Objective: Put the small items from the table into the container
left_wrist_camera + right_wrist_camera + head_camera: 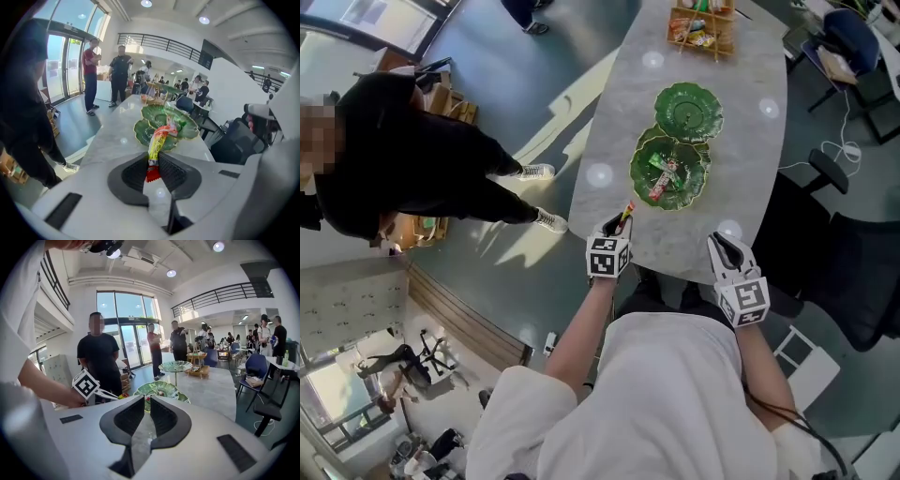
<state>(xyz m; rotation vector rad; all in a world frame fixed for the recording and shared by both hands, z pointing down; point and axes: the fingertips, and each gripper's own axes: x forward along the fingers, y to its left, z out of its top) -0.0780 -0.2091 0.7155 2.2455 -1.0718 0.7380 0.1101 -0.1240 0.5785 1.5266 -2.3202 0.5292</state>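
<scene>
While carrying over the near table edge, grips a red-and-yellow snack packet (157,145) in the left gripper (153,169), pinched by its near tail, far end poking toward the dishes. Looks like the carry step: pick-up done, drop not yet made. Keeps the right gripper (147,416) idle to the right, jaws at a narrow slit, nothing between them.

Next calls for reaching farther across the marble table (750,159), stopping above the near green leaf dish (673,195), likely the container, then letting go. Already holds one packet (662,178). Beyond it, spots a second green dish (688,112), then a wooden tray (701,42) at the far end.

Reads the pinch on the wrapper only from the left gripper view. Shows the far dish raised on a stem only in the right gripper view. Gets the near dish's contents only from the head view.
</scene>
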